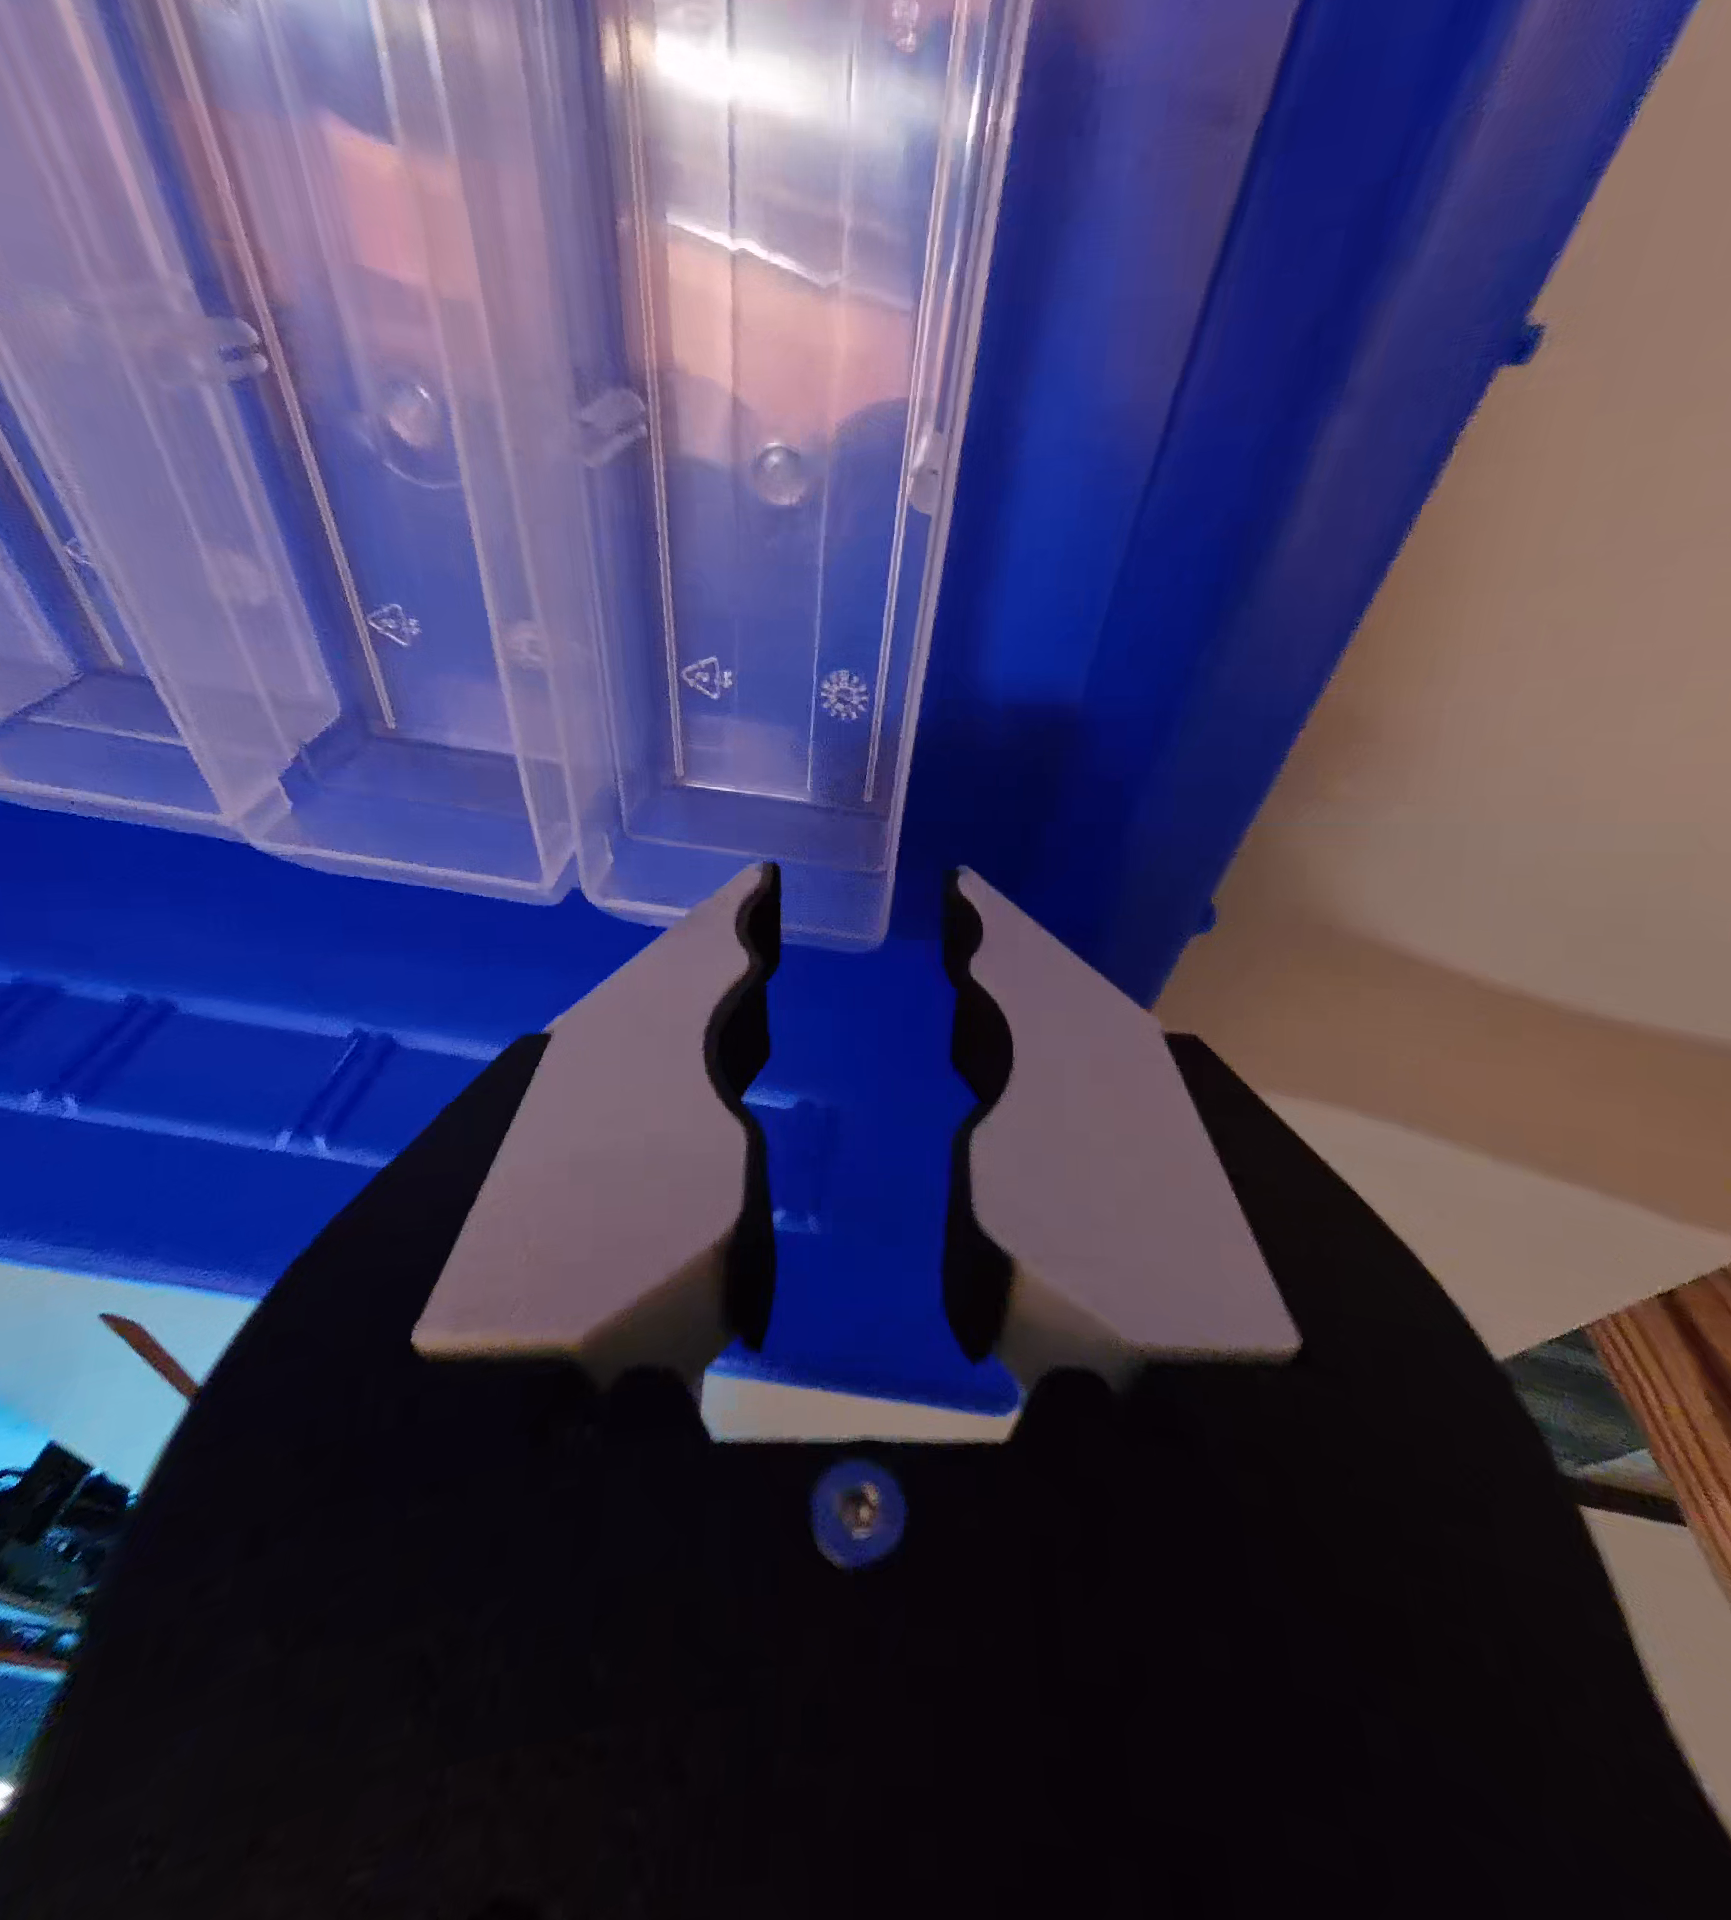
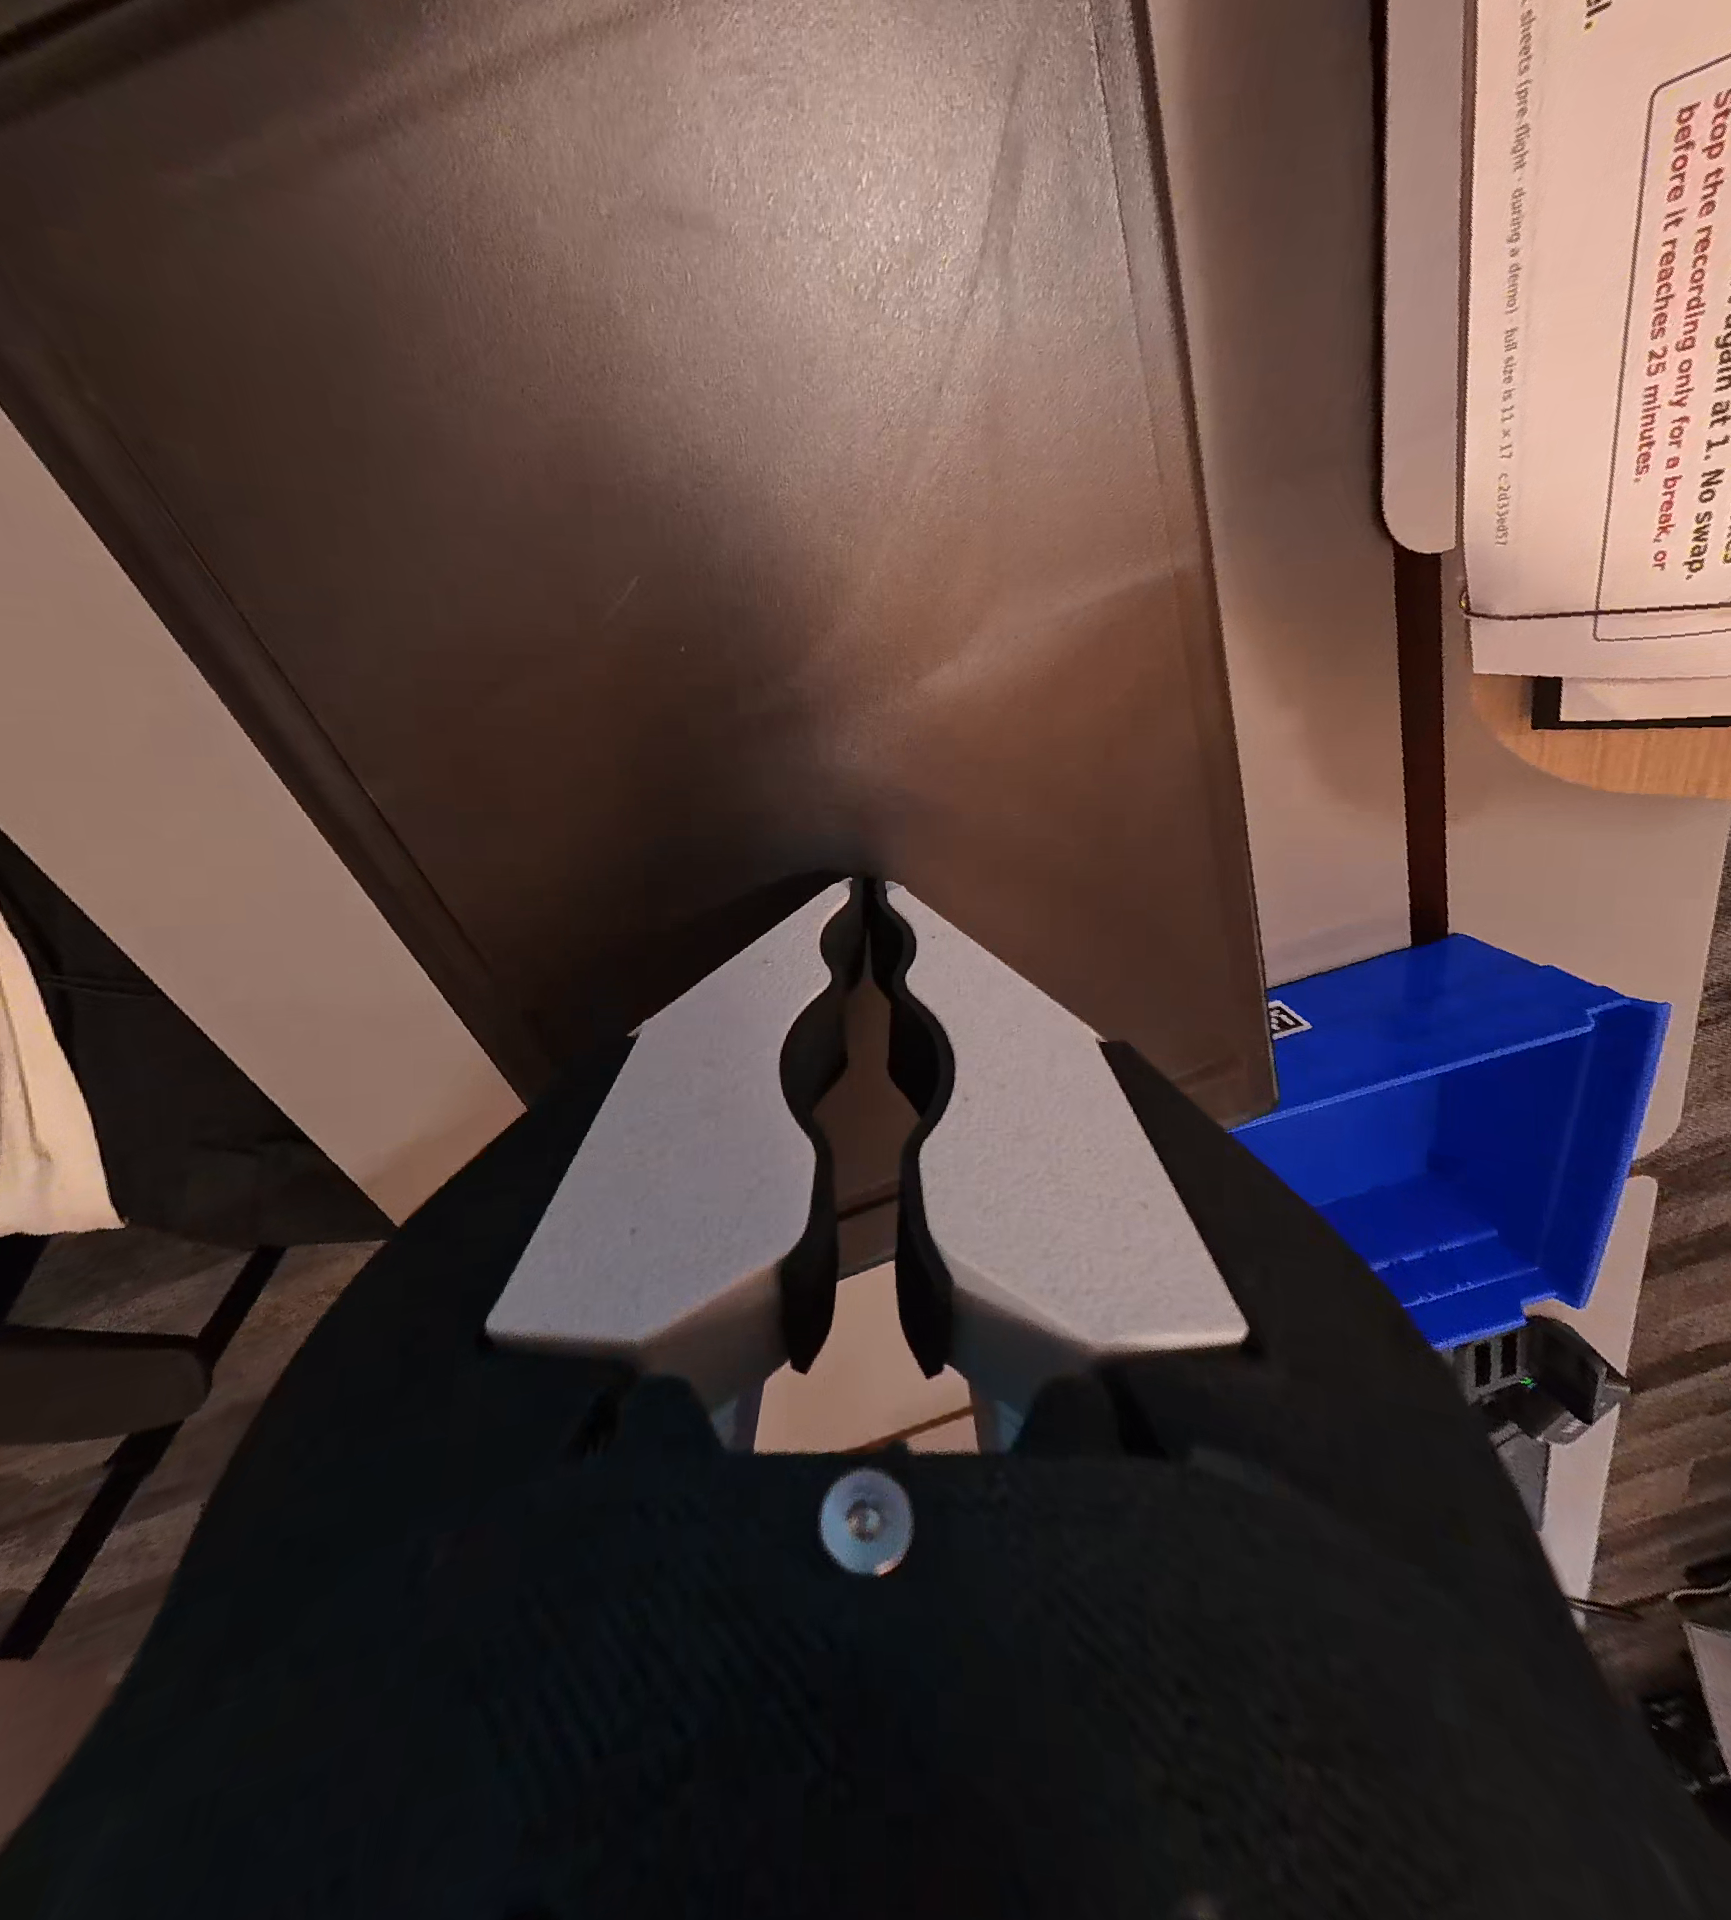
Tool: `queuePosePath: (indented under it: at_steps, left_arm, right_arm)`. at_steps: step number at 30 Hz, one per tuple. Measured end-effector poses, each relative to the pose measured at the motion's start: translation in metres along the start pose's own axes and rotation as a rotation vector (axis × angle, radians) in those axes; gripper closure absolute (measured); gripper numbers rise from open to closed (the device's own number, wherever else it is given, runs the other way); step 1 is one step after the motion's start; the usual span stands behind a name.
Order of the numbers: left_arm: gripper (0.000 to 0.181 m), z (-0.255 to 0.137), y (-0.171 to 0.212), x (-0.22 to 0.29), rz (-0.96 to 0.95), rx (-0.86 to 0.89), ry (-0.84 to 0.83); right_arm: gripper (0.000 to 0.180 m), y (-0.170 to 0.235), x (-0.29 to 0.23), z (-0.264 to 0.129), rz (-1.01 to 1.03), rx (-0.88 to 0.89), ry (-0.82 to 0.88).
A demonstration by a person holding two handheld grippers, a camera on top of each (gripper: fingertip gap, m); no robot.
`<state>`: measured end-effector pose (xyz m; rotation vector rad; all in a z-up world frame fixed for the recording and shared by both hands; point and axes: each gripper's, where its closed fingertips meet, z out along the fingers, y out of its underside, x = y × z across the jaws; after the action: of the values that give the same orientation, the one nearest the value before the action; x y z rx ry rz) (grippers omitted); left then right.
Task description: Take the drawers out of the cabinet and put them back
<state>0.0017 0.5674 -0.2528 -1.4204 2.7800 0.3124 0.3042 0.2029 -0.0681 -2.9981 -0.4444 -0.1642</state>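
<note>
While I look along the left hand-held gripper [image 1: 863, 894], I take the blue cabinet [image 1: 1100, 520] as my landmark. Clear drawers [image 1: 404, 499] sit in its slots to the left, and the rightmost clear drawer [image 1: 778, 520] lies just ahead of my spread, empty fingertips, its front edge sticking out a little from the cabinet face. I judge that this drawer is either about to be pulled or needs a last push home; I cannot tell how many have been cycled. My right hand-held gripper [image 2: 866, 883] is pressed together, holding nothing, over a dark panel [image 2: 632, 468], with a blue bin [image 2: 1443, 1122] to its right and a printed sheet [image 2: 1650, 312] above that.
</note>
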Motion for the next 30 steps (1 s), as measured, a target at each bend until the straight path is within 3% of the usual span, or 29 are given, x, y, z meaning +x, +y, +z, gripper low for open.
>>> queuePosePath:
  at_steps: [7,14,21,25,30]
  left_arm:
    - [0.181,0.008,0.002,-0.004,0.027,-0.023,-0.057]
    - [0.181,-0.01,0.0,0.016,-0.112,-0.056,-0.068]
    - [0.181,-0.072,-0.017,0.053,-0.348,-0.096,-0.054]
    - [0.181,-0.111,-0.026,0.094,-0.472,-0.127,0.034]
    - [0.181,-0.151,-0.055,0.161,-0.563,-0.035,0.213]
  right_arm:
    - [0.18,0.0,0.0,0.0,0.022,0.017,-0.009]
    - [0.18,0.0,0.0,0.0,-0.013,-0.031,0.036]
    - [0.18,0.0,0.0,0.0,-0.011,-0.056,0.035]
    - [0.18,0.0,0.0,0.0,-0.021,-0.066,0.033]
    - [0.18,0.0,0.0,0.0,-0.031,-0.06,0.008]
